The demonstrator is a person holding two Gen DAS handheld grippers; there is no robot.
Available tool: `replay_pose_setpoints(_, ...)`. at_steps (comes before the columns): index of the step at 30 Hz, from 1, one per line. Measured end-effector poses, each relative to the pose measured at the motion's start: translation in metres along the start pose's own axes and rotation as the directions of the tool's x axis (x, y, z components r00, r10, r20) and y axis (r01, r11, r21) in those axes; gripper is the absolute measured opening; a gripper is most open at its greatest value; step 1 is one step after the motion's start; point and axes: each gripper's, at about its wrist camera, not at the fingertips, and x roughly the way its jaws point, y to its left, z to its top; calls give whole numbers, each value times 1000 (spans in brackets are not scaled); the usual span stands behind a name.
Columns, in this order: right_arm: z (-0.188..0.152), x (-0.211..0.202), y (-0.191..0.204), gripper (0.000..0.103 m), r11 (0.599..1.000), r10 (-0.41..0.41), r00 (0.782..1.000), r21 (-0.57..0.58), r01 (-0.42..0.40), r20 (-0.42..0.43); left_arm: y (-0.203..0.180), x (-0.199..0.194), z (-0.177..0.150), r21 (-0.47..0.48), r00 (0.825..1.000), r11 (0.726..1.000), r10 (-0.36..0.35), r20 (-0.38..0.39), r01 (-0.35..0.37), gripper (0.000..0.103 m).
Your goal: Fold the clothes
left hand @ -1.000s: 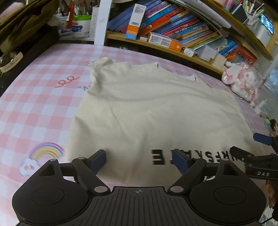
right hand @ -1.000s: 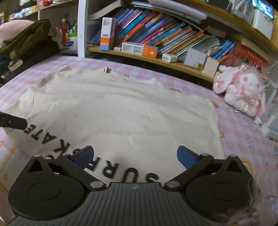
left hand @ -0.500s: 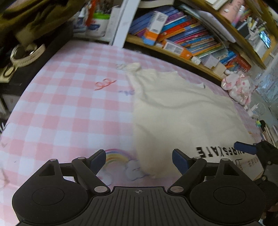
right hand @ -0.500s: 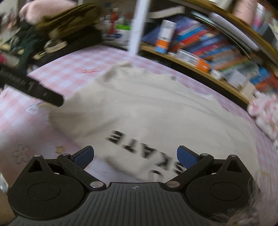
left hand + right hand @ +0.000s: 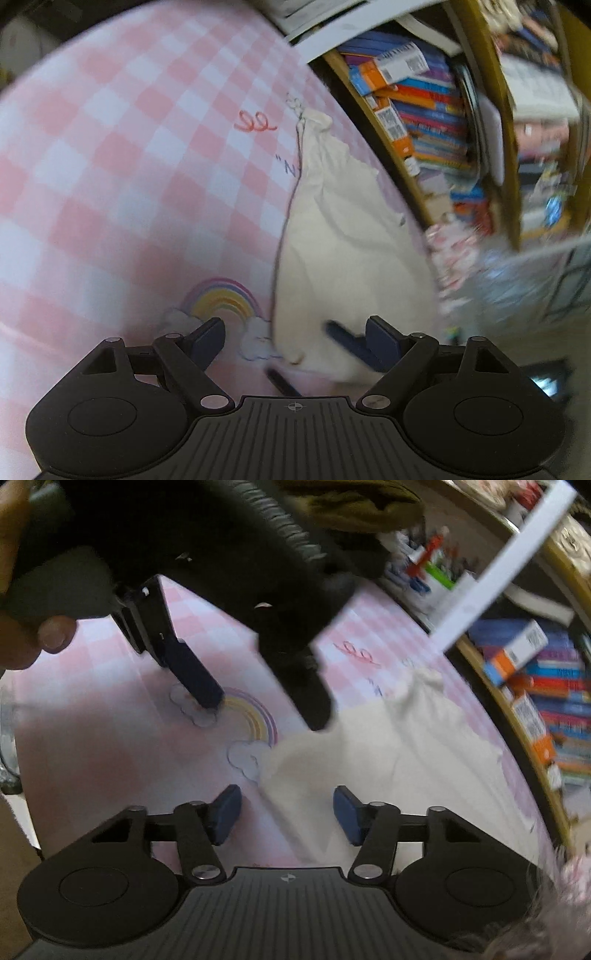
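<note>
A cream T-shirt (image 5: 343,236) lies flat on the pink checked cloth (image 5: 110,166), its left hem corner near a rainbow print (image 5: 221,299). My left gripper (image 5: 295,336) is open and empty, low over that corner. In the right wrist view the T-shirt (image 5: 388,760) fills the right half. My right gripper (image 5: 286,808) is open, with the shirt corner lying between and just beyond its fingers. The left gripper (image 5: 266,710), held by a hand (image 5: 22,627), hangs open over the rainbow (image 5: 255,716). The right gripper's fingers (image 5: 343,338) show blurred in the left wrist view.
A wooden bookshelf (image 5: 424,122) packed with books runs along the bed's far side. Pots of pens (image 5: 436,572) and a pile of dark clothes (image 5: 351,502) sit at the far left end. A pink plush toy (image 5: 450,254) shows blurred beyond the shirt.
Both grippers have swung left from the shirt's printed hem to its lower left corner and tilted. Both are still open. The shirt has not moved.
</note>
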Motion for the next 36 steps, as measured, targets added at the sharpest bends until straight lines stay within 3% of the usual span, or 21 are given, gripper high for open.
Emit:
replay_pose_setpoints(1, 3, 3, -2, 35, 1000, 3, 1000, 0, -3, -7, 2, 1, 0, -20, 1000, 1000, -16, -4, 16, 85)
replay_pose_setpoints(4, 7, 6, -18, 15, 997, 10, 1000, 76, -9, -13, 7, 6, 3, -67, 998, 996, -58, -16, 57, 85)
replay_pose_setpoints(7, 10, -6, -35, 13, 988, 7, 1000, 156, -11, 28, 14, 14, 7, -151, 990, 979, -141, -28, 135, 85)
replay_pose_setpoints(11, 13, -26, -51, 13, 977, 23, 997, 211, -37, 67, 12, 35, 12, -232, 965, 942, -259, -50, 241, 87)
replay_pose_setpoints(18, 9, -28, -60, 14, 960, 99, 994, 257, -109, 54, 3, 72, 12, -293, 946, 916, -310, -93, 272, 85)
replay_pose_setpoints(20, 5, -31, -62, 19, 950, 128, 991, 281, -137, 49, 4, 73, 12, -297, 947, 916, -308, -87, 270, 84)
replay_pose_setpoints(22, -2, -40, -71, 47, 940, 155, 987, 300, -163, 50, 5, 72, 11, -300, 949, 915, -304, -79, 268, 84)
replay_pose_setpoints(25, -13, -52, -86, 54, 922, 193, 980, 332, -198, 50, 7, 71, 10, -305, 952, 915, -298, -66, 265, 82)
replay_pose_setpoints(29, -25, -68, -130, 65, 884, 187, 981, 427, -189, 47, 10, 70, 9, -311, 957, 915, -287, -51, 258, 72)
replay_pose_setpoints(31, -26, -75, -159, 74, 861, 161, 985, 481, -169, 58, 11, 70, 7, -311, 963, 920, -265, -52, 237, 60)
replay_pose_setpoints(33, -21, -75, -189, 80, 829, 136, 989, 541, -142, 51, 13, 72, 5, -311, 967, 925, -248, -64, 217, 30)
replay_pose_setpoints(35, -10, -58, -213, 81, 791, 133, 991, 603, -104, -3, 11, 72, 3, -293, 969, 934, -236, -71, 206, 14)
replay_pose_setpoints(36, -3, -48, -223, 82, 776, 134, 990, 626, -84, -34, 7, 71, 3, -268, 971, 942, -227, -71, 201, 12)
